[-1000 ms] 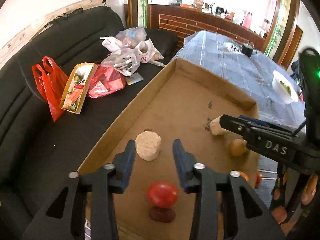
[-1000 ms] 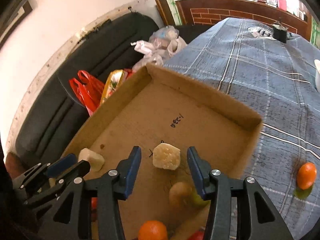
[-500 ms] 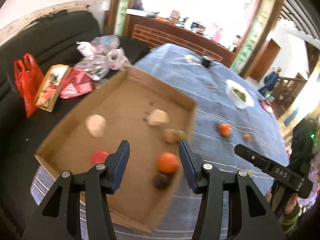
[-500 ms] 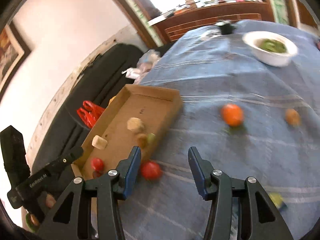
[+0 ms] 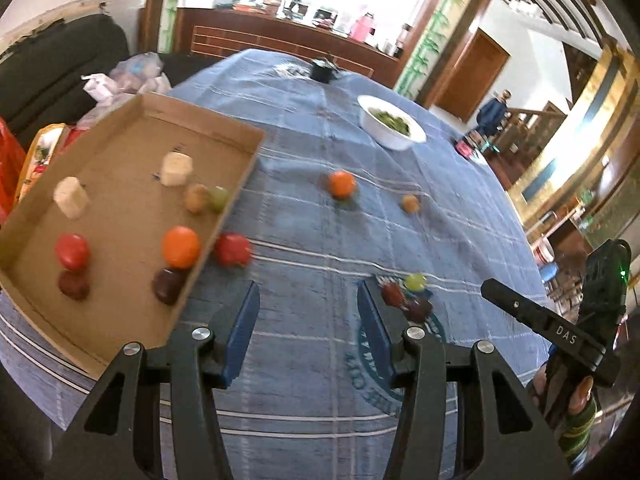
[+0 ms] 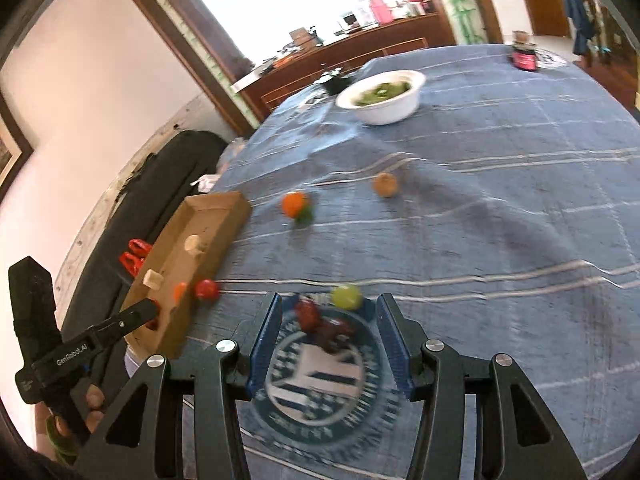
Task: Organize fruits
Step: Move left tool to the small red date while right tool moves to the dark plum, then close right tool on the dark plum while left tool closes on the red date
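Blue checked tablecloth [image 5: 320,240] fills our view. On its left sits a cardboard tray [image 5: 100,320] holding fruit. Our left gripper [image 5: 306,330] and right gripper [image 6: 328,344] both gape empty. Loose fruit lies apart: an orange [image 5: 342,184], a green grape [image 6: 346,296].

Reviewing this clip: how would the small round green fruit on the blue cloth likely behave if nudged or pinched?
The small round green fruit looks smooth and ball-shaped, so it would probably roll if nudged. It lies free on the flat blue cloth. It seems light; pads might slip.
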Demonstrator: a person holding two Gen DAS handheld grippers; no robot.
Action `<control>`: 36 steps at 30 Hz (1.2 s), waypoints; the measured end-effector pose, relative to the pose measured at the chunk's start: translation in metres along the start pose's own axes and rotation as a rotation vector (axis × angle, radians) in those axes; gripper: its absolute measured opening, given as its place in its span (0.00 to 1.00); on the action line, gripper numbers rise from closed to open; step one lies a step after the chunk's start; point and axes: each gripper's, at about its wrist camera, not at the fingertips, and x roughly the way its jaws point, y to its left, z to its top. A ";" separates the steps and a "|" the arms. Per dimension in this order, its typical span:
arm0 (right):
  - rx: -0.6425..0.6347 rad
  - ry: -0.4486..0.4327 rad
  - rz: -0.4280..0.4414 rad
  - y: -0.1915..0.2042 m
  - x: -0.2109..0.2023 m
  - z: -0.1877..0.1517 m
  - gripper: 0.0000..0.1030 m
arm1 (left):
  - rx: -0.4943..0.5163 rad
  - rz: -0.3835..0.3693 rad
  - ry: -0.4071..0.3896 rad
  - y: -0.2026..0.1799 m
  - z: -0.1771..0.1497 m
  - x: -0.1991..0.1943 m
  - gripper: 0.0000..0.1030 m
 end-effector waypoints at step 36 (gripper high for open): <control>-0.159 0.126 -0.043 0.010 0.068 -0.025 0.29 | 0.099 -0.047 0.130 -0.038 -0.009 0.066 0.48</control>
